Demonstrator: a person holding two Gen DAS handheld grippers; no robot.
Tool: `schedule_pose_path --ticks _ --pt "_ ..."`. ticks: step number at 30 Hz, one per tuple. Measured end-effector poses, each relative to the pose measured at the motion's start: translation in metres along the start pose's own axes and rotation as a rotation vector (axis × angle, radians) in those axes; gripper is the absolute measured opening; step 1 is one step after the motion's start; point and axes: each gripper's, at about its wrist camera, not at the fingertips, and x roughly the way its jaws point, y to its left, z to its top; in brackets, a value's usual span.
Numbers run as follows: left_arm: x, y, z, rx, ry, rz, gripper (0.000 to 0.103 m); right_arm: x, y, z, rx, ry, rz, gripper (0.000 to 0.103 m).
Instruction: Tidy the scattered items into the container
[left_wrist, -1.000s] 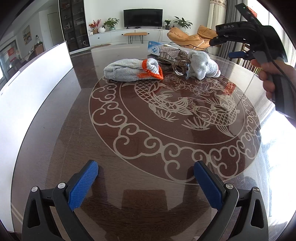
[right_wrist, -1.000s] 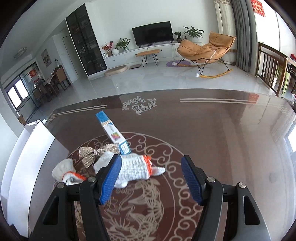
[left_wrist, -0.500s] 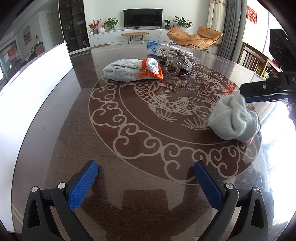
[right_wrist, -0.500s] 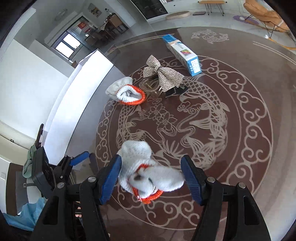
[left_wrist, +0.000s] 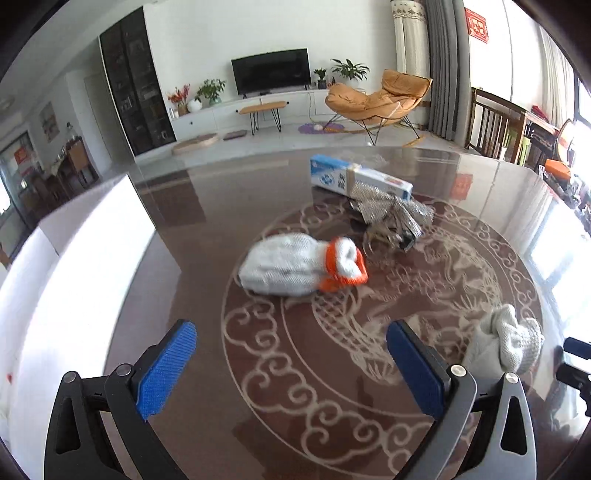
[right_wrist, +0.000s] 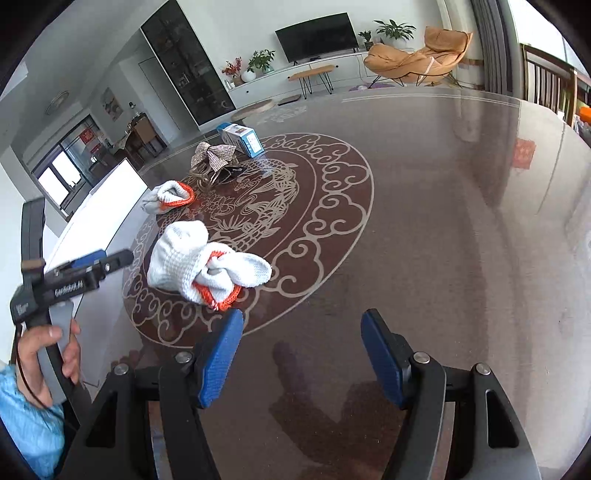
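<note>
Two grippers hover over the dark patterned surface (right_wrist: 424, 206), both with jaws apart and holding nothing. Left of them stands the white container (left_wrist: 85, 251). One knotted glove (right_wrist: 207, 266) lies just ahead-left of the right gripper (right_wrist: 301, 356); another glove (left_wrist: 301, 264) lies well ahead of the left gripper (left_wrist: 291, 369), near the box (left_wrist: 360, 181) and bow (left_wrist: 393, 216).

Bright living room: white walls, a wall-mounted television (left_wrist: 270, 71), an orange rocking chair (left_wrist: 376, 99), grey curtains (left_wrist: 441, 66).

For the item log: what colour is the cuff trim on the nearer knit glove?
Orange, on the white glove; clearest in the right wrist view.
</note>
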Motion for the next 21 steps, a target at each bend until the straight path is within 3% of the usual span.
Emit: schedule_pose_path --ticks 2,5,7,10,15,18,21 --pt "0.020 0.011 0.033 0.044 0.004 0.035 0.103 -0.003 0.002 -0.006 -0.029 -0.024 -0.012 0.068" --pt "0.064 0.025 0.066 0.064 0.071 0.078 0.103 -0.010 0.007 -0.012 -0.049 -0.070 -0.015 0.068" --pt "0.093 0.034 0.072 0.033 0.125 0.098 0.103 -0.009 0.006 -0.012 -0.040 -0.066 -0.027 0.068" --pt "0.117 0.035 0.056 0.011 0.241 0.051 0.103 -0.006 -0.004 -0.011 0.015 -0.052 -0.022 0.068" --pt "0.049 0.019 0.007 0.087 0.255 -0.080 0.103 -0.007 -0.013 -0.012 0.068 -0.067 0.019 0.068" --pt "-0.008 0.010 -0.020 0.183 0.197 -0.080 0.103 -0.008 -0.013 -0.011 0.072 -0.068 0.020 0.068" --pt "-0.037 0.015 -0.033 0.099 0.172 -0.103 0.103 -0.008 -0.015 -0.011 0.090 -0.074 0.031 0.068"
